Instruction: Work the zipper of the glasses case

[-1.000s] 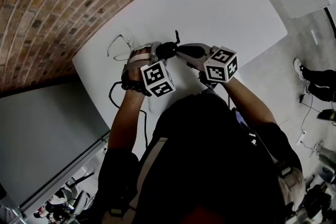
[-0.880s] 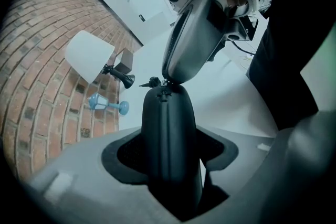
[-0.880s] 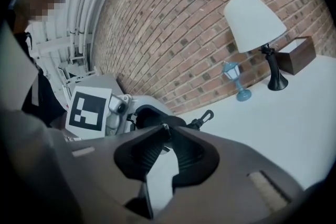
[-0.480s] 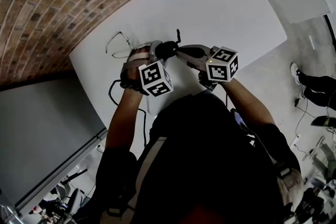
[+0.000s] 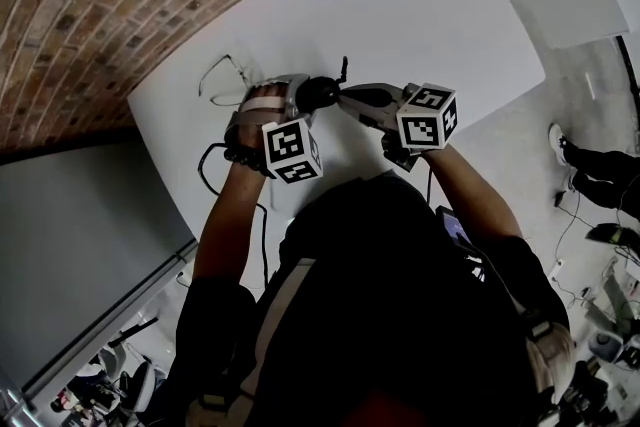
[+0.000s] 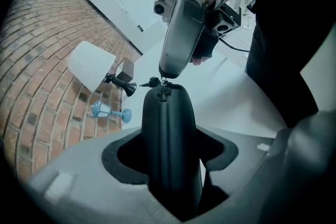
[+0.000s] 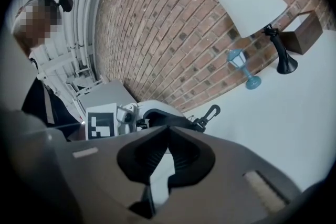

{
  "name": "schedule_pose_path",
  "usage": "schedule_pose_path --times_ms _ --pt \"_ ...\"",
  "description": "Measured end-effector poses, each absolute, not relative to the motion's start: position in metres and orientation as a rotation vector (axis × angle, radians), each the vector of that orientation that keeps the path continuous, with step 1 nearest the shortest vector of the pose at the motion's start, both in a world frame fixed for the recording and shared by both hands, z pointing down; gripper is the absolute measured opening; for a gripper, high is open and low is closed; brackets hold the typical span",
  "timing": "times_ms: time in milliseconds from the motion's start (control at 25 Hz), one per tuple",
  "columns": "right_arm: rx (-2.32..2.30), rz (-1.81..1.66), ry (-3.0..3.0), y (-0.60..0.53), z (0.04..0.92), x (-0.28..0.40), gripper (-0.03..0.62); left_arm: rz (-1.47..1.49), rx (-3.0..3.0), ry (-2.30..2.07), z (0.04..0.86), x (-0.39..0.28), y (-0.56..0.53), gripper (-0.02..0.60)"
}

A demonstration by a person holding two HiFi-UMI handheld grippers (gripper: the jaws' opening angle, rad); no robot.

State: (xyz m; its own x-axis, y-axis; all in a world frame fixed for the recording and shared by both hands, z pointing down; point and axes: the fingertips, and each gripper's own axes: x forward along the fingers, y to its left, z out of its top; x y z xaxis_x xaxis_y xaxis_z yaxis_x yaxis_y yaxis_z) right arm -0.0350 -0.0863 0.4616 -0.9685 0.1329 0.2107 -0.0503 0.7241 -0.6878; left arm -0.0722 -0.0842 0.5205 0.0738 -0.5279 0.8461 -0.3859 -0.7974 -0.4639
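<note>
Glasses case [image 6: 170, 128]: matte black all over, zip [image 6: 164, 93] same black, clip [image 7: 207, 117] at its end black too. My left gripper [image 6: 170, 157]: grey shell w/ black pads. Left marker cube [image 5: 292, 150] & right marker cube [image 5: 427, 117]: white w/ black square patterns. Table [image 5: 440, 25]: plain white. Brick wall [image 7: 173, 23]: red-brown, pale mortar lines. Lamp [image 7: 251, 2]: white shade, black stand. Lantern ornament [image 7: 242, 66]: pale blue. Box [image 7: 302, 33]: wood-brown. My shirt [image 5: 400, 315]: black.
</note>
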Motion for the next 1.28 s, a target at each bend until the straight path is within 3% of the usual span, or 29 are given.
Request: schedule_pose_path --times_ms 1280 --pt "-0.031 0.906 -2.671 -0.093 0.466 -0.018 0.006 -1.346 -2.478 1.058 0.484 -0.045 -0.069 0.265"
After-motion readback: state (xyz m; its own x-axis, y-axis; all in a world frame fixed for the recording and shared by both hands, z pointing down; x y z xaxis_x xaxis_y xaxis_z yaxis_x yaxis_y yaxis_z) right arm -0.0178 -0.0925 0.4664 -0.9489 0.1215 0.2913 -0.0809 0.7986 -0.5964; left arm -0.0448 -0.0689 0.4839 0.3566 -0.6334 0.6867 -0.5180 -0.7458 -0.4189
